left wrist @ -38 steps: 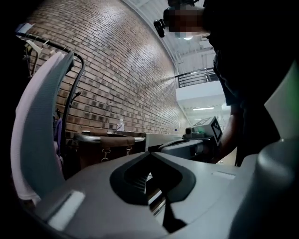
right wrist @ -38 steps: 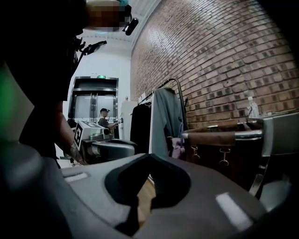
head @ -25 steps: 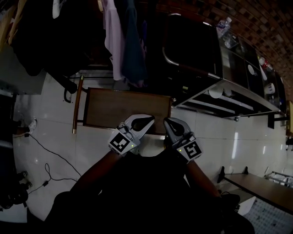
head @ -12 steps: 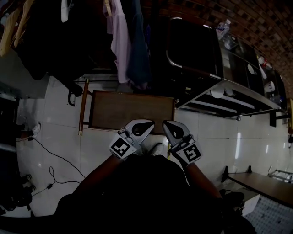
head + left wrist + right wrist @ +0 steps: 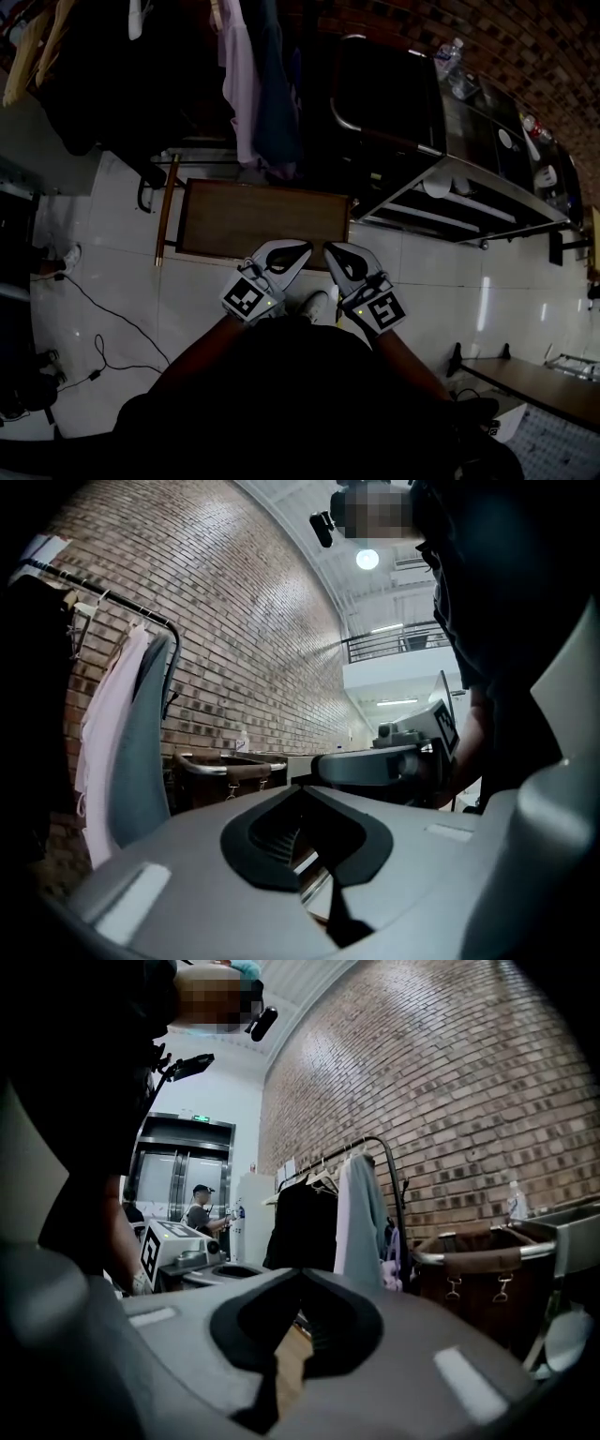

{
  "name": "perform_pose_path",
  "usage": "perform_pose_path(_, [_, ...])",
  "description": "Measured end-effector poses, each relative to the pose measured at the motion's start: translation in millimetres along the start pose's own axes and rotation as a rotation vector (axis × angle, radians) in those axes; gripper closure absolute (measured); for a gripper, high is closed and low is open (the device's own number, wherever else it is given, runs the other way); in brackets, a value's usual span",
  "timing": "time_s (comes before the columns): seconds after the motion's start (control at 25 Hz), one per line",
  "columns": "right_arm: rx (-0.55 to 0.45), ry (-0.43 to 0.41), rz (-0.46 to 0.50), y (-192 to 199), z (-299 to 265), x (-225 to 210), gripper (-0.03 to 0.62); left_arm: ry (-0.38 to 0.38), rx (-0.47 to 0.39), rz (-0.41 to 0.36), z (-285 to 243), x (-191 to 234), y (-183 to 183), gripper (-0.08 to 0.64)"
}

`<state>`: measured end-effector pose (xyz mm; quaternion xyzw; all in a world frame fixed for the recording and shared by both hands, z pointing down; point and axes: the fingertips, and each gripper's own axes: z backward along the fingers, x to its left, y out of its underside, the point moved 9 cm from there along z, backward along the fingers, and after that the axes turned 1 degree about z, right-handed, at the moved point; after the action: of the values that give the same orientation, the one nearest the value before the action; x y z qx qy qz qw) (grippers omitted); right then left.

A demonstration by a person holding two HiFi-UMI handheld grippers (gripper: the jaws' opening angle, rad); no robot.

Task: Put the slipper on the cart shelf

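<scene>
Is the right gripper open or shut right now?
Shut. The right gripper shows its tips meeting in its own view, with nothing between them.

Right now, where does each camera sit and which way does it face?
Head view: on the head, facing steeply down at the wooden table; left gripper, right gripper, forearms show.
Left gripper view: on that gripper, facing along its shut jaws; right gripper shows.
Right gripper view: likewise, along shut jaws; left gripper shows.
Both gripper views share brick wall, hanging clothes, cart.
</scene>
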<state>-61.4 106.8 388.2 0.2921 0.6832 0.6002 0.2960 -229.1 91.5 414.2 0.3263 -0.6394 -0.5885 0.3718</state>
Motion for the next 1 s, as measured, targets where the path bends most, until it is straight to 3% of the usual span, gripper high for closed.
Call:
perform_pose_path(0.24, [-0.002,-0.036,-0.002,3.6,5.7,1.6,0.592,-0.005,0.009,-0.002,-4.3,-9.4,0.8,0.555])
perform_pose_path(1.0, [0.0,-0.035,-0.016,9.7,15.8,-8.5,0.592,0.0,0.015,0.002,-15.6,-17.2,1.3,0.555])
